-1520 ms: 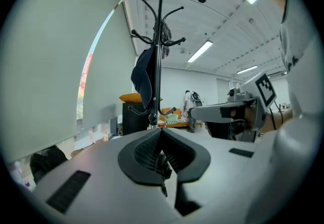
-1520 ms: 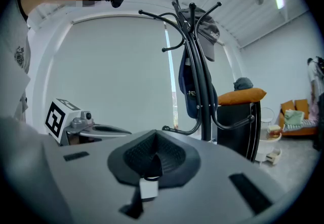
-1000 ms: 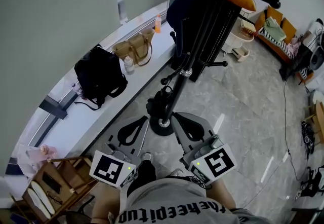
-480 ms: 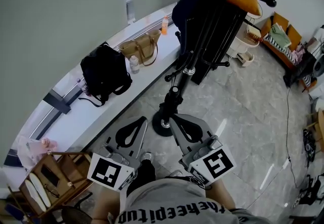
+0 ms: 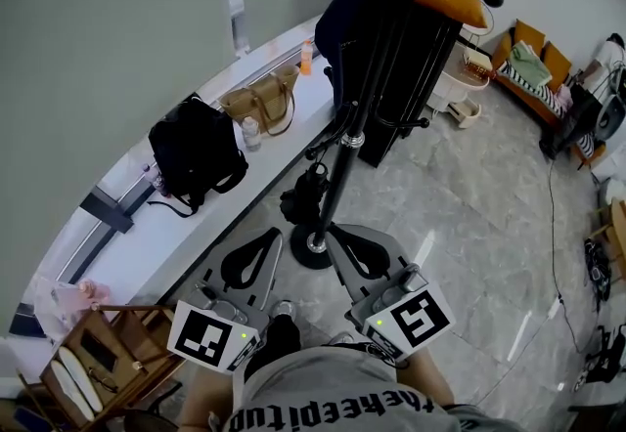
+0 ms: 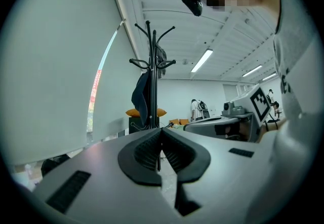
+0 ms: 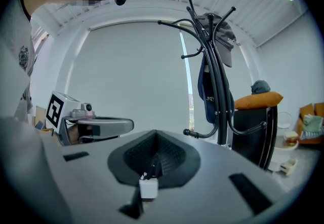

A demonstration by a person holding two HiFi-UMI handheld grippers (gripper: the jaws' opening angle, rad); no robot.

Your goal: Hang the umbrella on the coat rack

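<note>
Black and bundled, the umbrella (image 5: 301, 197) now shows at 9 o'clock of the coat rack (image 5: 338, 176) pole in the head view, just above its base. Half a second ago it overlapped the pole (hanging or resting, I cannot tell). The left gripper (image 5: 277, 242) and right gripper (image 5: 335, 238) have hardly shifted. Grey marbled floor (image 5: 460, 215) spreads toward 3 o'clock. A white window ledge (image 5: 186, 225) at 10 o'clock carries a black backpack (image 5: 196, 151) and a tan handbag (image 5: 259, 103).

Left gripper view: jaws clenched on nothing, with the rack straight ahead.

Right gripper view: jaws clenched on a thin black cord (image 7: 153, 167) bearing a small white tag (image 7: 148, 187), with the rack at 1 o'clock.
</note>
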